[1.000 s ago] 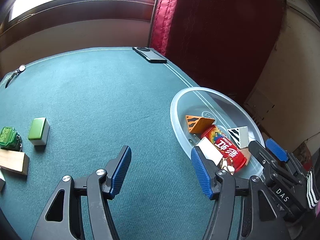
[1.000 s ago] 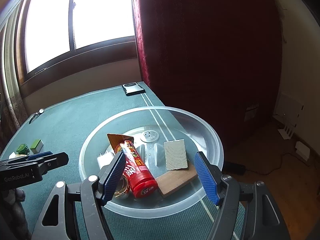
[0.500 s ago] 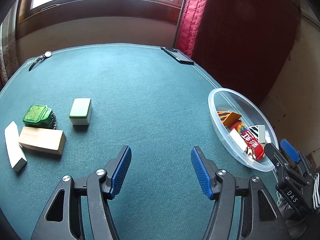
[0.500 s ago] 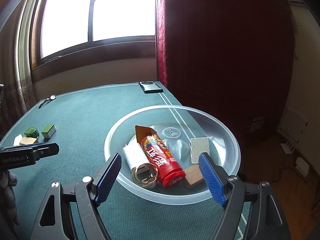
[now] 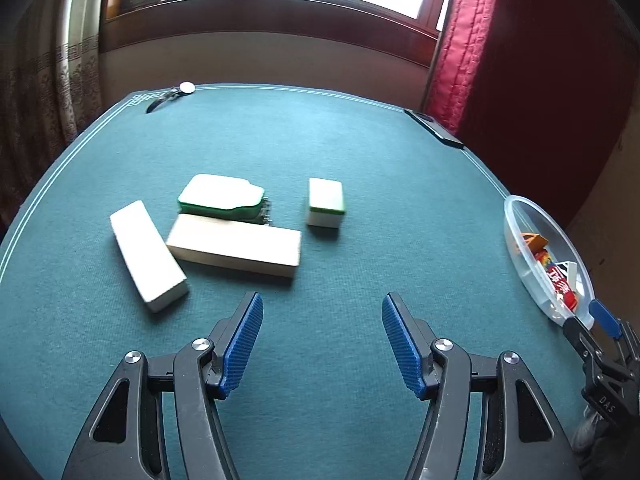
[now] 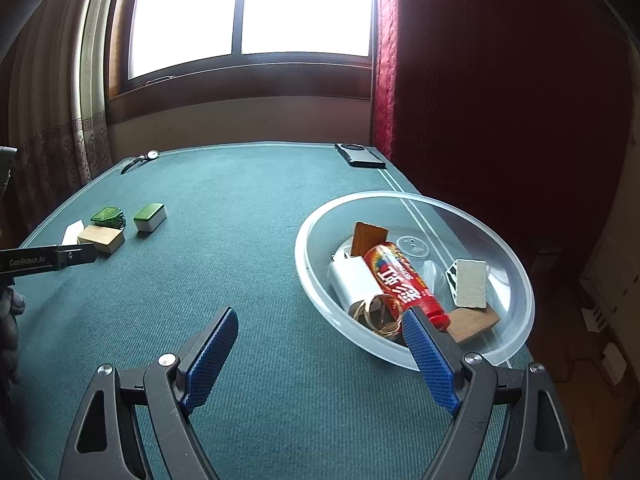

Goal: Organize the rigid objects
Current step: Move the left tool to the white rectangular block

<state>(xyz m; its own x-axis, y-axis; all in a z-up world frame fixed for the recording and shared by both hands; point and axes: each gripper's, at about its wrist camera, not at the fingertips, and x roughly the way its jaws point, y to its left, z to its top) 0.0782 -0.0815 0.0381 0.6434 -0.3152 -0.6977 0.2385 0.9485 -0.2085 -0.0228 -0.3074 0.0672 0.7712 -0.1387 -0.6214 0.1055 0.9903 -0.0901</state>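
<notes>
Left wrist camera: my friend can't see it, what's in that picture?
The open left tool hovers empty over a green table, facing a wooden block, a white block, a green tin and a green-topped box.

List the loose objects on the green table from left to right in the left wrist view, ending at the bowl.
white block → wooden block → green-topped tile → phone → clear bowl. The green case overlaps the wooden block, so it is left out.
</notes>
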